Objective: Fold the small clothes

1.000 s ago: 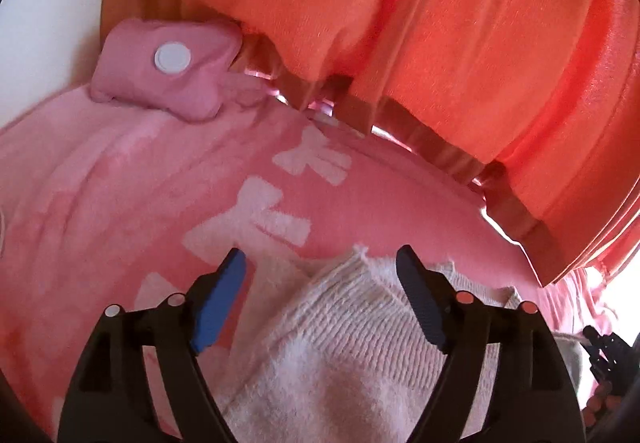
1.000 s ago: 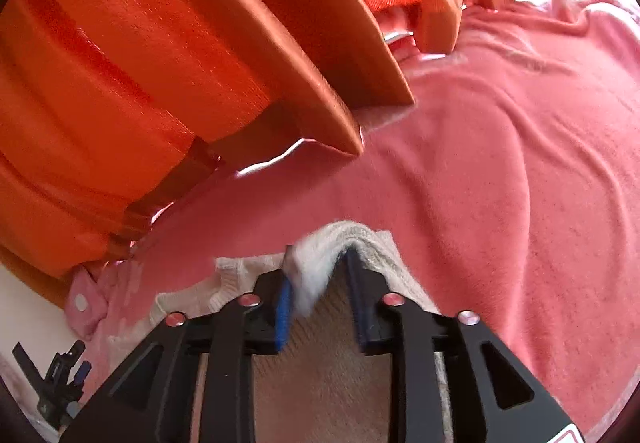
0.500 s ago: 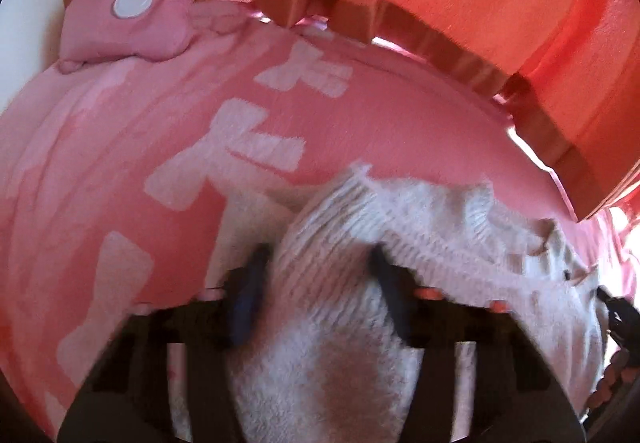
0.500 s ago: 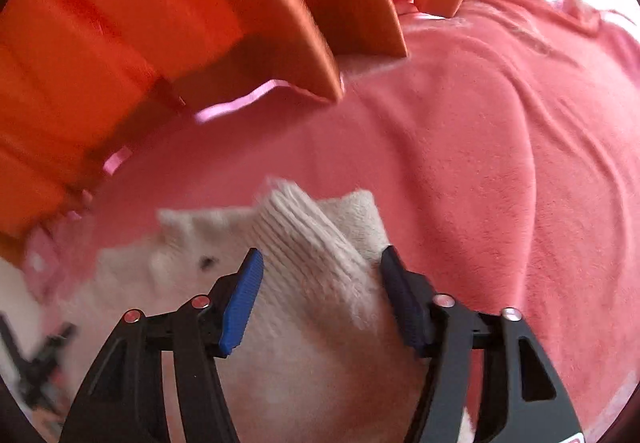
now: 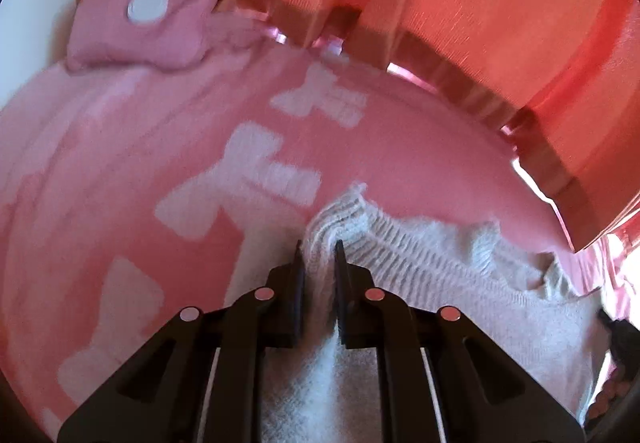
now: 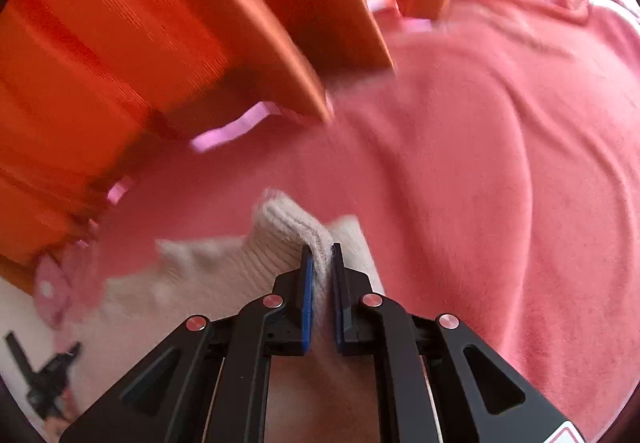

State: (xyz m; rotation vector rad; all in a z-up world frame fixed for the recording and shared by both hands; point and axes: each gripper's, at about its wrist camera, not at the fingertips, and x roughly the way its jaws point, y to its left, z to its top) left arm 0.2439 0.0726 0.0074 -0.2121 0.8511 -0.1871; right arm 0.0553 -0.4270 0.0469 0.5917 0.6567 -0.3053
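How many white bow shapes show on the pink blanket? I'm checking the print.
4 white bow shapes: far, middle, near left, and a sliver at the edge. The cream knitted sweater may hide more.

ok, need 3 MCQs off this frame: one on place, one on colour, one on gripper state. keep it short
1. Where does the white knit garment lie?
A. on the pink blanket
B. on a wooden floor
C. inside a basket

2. What colour is the curtain behind the blanket?
A. blue
B. orange
C. grey

3. What are the two grippers doing?
A. both open, clear of the fabric
B. only the left is pinching
C. both pinching the garment

Answers:
1 A, pink blanket shows all around the knit.
2 B, orange folds fill the top of both views.
3 C, left gripper and right gripper each have knit squeezed between near-closed fingers.
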